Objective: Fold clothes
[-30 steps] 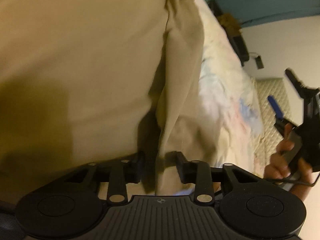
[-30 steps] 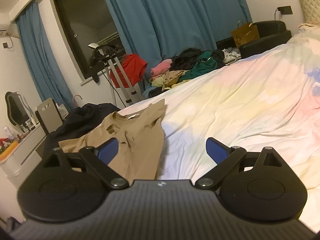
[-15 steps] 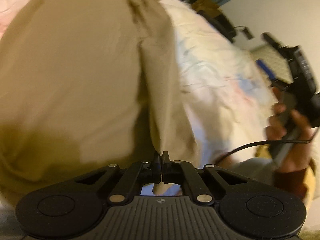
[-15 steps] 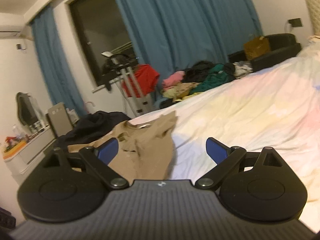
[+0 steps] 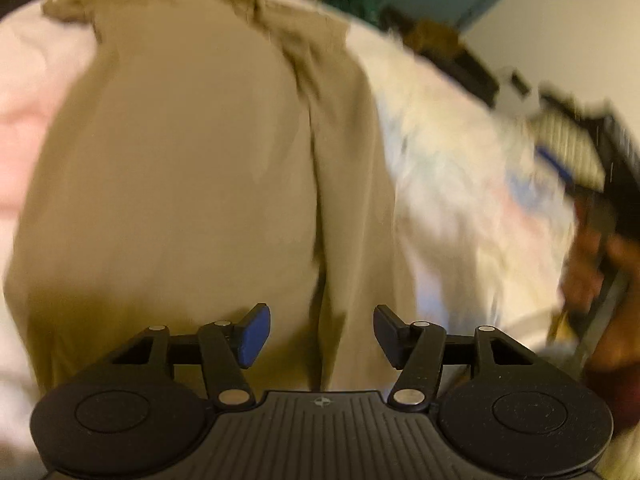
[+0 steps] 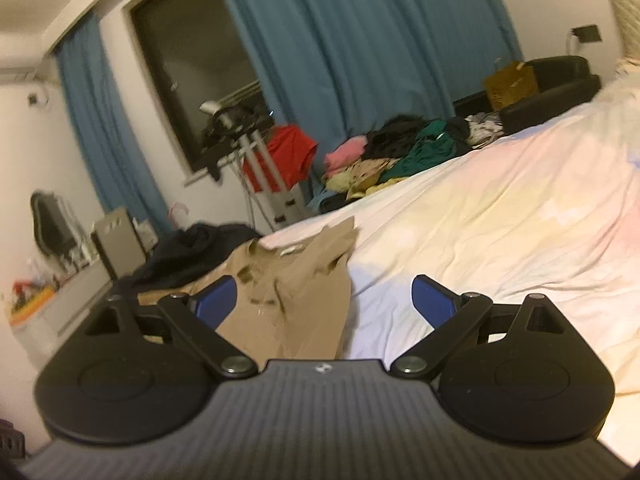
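Observation:
A tan garment (image 5: 192, 184) lies spread on the bed and fills most of the left wrist view, with a long fold ridge (image 5: 320, 216) running toward me. My left gripper (image 5: 320, 330) is open just above its near edge, the fold between the jaws but not held. In the right wrist view the same tan garment (image 6: 288, 292) lies ahead and to the left. My right gripper (image 6: 324, 300) is open and empty, held above the bed. The right gripper also shows blurred at the right of the left wrist view (image 5: 592, 184).
The bed has a pale pastel sheet (image 6: 500, 216). A pile of mixed clothes (image 6: 400, 152) lies at its far end. A dark garment (image 6: 192, 248) lies beyond the tan one. A stand with a red shirt (image 6: 280, 156) and blue curtains (image 6: 360, 40) are behind.
My left gripper shut on the fold of the tan garment half a second ago and has now opened and let it go. The right gripper stayed open and shifted slightly.

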`<action>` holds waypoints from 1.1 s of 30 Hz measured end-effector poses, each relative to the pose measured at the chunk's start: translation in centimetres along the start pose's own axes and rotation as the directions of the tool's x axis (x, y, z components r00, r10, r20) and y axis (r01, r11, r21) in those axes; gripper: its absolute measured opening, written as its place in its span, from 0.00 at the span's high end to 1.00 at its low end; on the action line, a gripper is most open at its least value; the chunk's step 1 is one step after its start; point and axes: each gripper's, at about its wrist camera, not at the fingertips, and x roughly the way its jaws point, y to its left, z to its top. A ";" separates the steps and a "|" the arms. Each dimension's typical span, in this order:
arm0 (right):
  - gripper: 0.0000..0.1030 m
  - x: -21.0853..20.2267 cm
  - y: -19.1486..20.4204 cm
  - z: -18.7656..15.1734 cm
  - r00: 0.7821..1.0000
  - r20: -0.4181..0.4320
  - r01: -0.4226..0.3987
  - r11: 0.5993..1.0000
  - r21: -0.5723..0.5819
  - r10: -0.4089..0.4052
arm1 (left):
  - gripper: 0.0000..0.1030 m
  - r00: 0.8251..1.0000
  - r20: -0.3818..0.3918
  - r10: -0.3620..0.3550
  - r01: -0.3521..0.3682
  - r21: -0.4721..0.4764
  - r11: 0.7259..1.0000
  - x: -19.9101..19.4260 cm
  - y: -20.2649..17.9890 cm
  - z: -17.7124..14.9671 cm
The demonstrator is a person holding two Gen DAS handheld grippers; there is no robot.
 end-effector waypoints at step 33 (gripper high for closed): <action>0.07 8.3 -1.7 -2.7 0.997 -0.077 0.014 1.000 -0.019 -0.015 | 0.51 0.896 0.345 0.278 -0.345 0.148 0.927 13.7 -1.9 19.4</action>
